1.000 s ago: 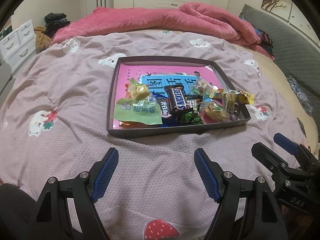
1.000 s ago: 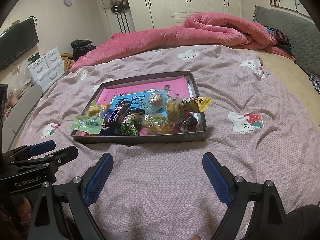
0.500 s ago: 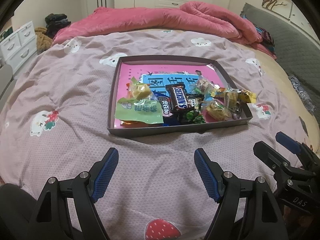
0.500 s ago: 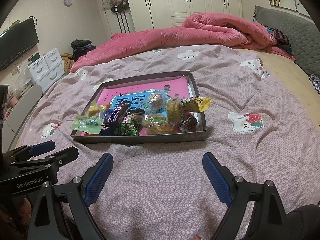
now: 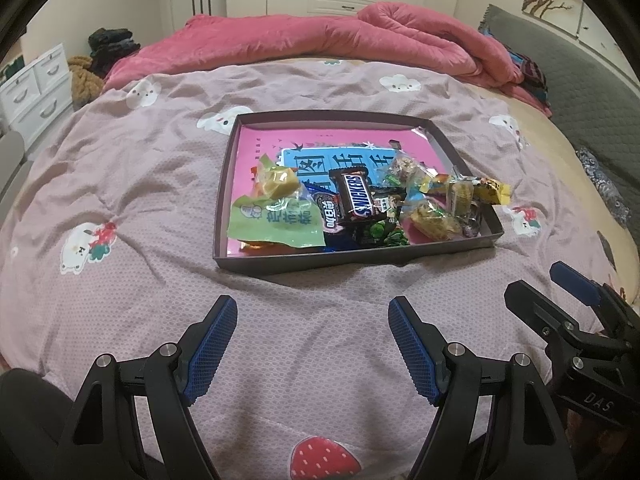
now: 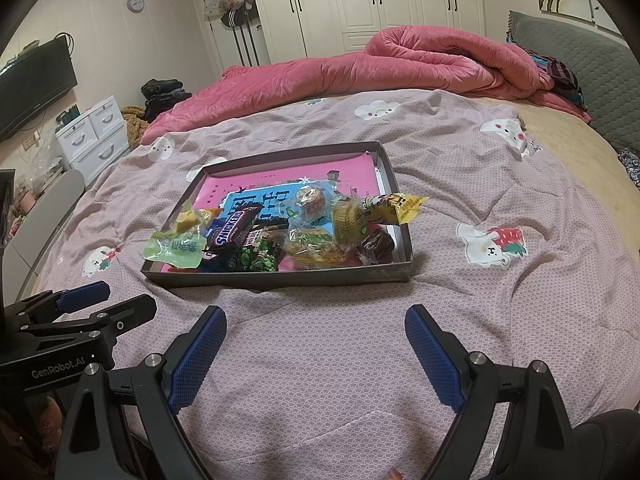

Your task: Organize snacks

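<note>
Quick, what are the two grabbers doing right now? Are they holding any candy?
Left gripper: open, holding nothing, above the bedspread.
Right gripper: open, holding nothing.

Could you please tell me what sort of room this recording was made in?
A bedroom, it seems: the snack tray sits on a bed's quilt, with a rolled pink duvet and white wardrobes behind.

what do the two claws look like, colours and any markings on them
Both are black angular frames with silver bolts and two fingers faced with blue textured pads. The left claw shows "GenRobot.AI" in pale lettering on its side in the right wrist view. The right claw shows "DAS" on its side in the left wrist view. No cables are visible.
</note>
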`<state>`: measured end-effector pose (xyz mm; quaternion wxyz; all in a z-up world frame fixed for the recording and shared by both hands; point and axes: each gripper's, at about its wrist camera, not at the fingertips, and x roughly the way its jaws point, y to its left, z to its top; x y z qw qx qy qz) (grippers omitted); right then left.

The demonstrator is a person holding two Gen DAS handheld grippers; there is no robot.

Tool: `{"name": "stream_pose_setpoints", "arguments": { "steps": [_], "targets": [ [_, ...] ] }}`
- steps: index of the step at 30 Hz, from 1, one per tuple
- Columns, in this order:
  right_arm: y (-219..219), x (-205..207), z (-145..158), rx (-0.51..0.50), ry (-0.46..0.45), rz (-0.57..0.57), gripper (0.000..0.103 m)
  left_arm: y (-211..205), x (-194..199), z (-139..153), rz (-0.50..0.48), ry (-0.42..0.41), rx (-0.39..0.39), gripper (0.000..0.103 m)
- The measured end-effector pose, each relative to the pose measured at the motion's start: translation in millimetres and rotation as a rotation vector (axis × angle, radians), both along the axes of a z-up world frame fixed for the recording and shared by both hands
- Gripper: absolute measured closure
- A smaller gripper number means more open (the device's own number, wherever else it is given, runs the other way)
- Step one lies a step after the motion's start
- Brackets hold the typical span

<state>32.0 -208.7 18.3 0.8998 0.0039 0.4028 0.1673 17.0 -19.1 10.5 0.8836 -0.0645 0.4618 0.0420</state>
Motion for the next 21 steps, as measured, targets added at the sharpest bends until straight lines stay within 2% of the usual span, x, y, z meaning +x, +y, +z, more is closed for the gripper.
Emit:
{"name": "stream_pose_setpoints", "arguments": {
  "steps": [21],
  "targets": [
    [-0.4, 3.3, 1.3, -0.003, 0.001, -0.002, 0.011, 4.4, 2.9, -2.4, -0.01, -0.001, -0.027, 0.024]
  ]
}}
